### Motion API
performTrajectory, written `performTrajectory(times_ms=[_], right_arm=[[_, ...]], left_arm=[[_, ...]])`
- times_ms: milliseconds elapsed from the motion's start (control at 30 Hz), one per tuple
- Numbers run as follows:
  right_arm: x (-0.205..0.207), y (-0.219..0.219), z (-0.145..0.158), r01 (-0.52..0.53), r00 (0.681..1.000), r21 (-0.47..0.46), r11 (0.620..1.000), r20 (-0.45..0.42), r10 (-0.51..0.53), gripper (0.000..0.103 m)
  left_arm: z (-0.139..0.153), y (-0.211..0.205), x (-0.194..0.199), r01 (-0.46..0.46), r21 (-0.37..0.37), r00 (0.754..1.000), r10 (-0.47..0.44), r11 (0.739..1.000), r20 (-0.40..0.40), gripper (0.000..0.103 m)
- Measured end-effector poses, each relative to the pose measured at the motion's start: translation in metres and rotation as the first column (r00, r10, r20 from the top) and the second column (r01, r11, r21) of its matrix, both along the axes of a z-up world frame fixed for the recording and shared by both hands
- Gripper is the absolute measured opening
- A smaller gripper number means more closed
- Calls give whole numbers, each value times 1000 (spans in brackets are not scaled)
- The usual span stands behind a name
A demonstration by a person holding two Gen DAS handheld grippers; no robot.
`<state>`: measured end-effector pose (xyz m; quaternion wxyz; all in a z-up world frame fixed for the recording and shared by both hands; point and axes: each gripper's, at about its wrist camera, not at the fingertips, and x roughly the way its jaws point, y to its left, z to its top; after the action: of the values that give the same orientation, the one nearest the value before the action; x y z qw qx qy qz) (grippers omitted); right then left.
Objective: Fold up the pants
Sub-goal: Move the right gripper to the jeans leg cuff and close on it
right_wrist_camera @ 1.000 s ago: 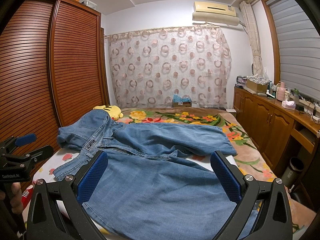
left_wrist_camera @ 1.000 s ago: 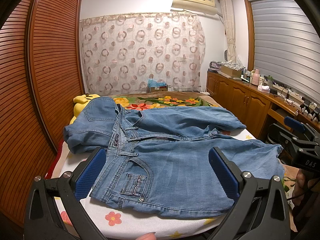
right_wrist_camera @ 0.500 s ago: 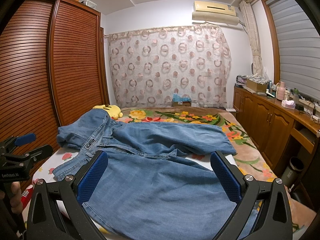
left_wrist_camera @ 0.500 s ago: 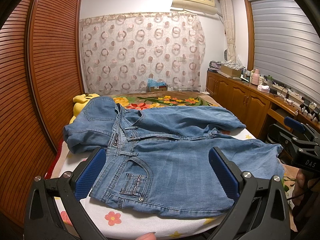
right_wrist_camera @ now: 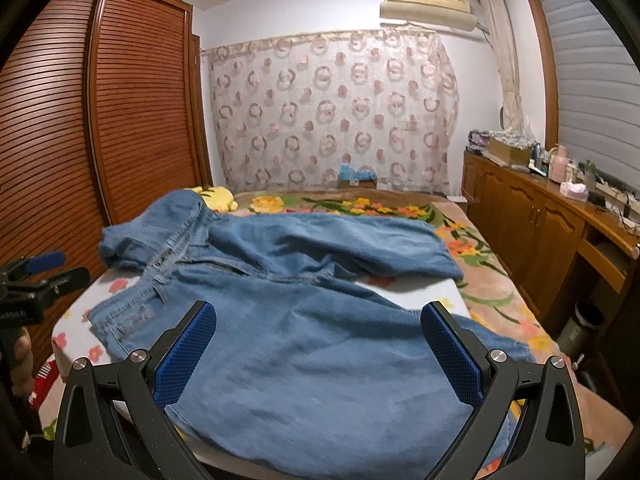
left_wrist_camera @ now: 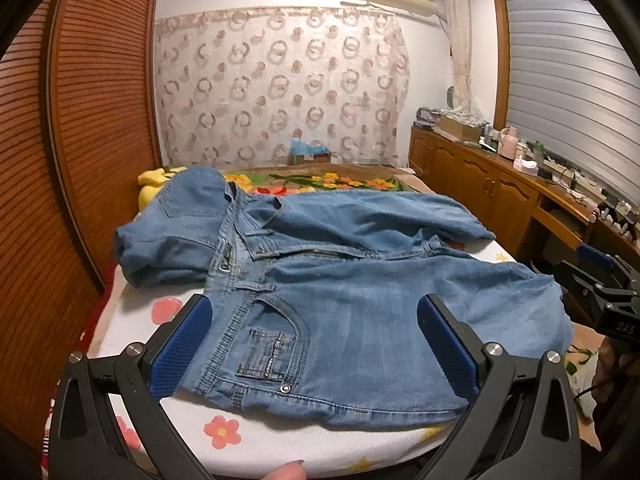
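The blue jeans (left_wrist_camera: 340, 280) lie spread flat on the bed (left_wrist_camera: 256, 436), waistband toward the louvered wardrobe (left_wrist_camera: 80, 160), the two legs running toward the wooden cabinets (left_wrist_camera: 480, 192). The left tool (left_wrist_camera: 312, 344) hangs over the front pocket end, spread wide and holding nothing. The right tool (right_wrist_camera: 316, 352) hangs over the nearer leg, likewise spread wide and empty. A yellow plush toy (right_wrist_camera: 216, 196) lies beyond the waistband.

A yellow plush toy (right_wrist_camera: 216, 196) lies by the slatted wooden wardrobe (right_wrist_camera: 132, 112). A ring-patterned curtain (right_wrist_camera: 332, 116) hangs under the air conditioner (right_wrist_camera: 428, 2). Wooden cabinets (right_wrist_camera: 528, 224) line the right wall.
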<state>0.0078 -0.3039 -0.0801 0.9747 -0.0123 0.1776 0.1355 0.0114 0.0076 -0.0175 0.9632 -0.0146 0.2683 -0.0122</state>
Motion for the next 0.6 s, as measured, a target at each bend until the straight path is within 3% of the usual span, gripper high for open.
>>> performTrajectory(times_ms=[600], right_arm=[[-5,-22,3,71,987,-98,993,-137,-84,100]], left_arm=[[-54,30,16,16,-26,994,-19,1000,-106,103]])
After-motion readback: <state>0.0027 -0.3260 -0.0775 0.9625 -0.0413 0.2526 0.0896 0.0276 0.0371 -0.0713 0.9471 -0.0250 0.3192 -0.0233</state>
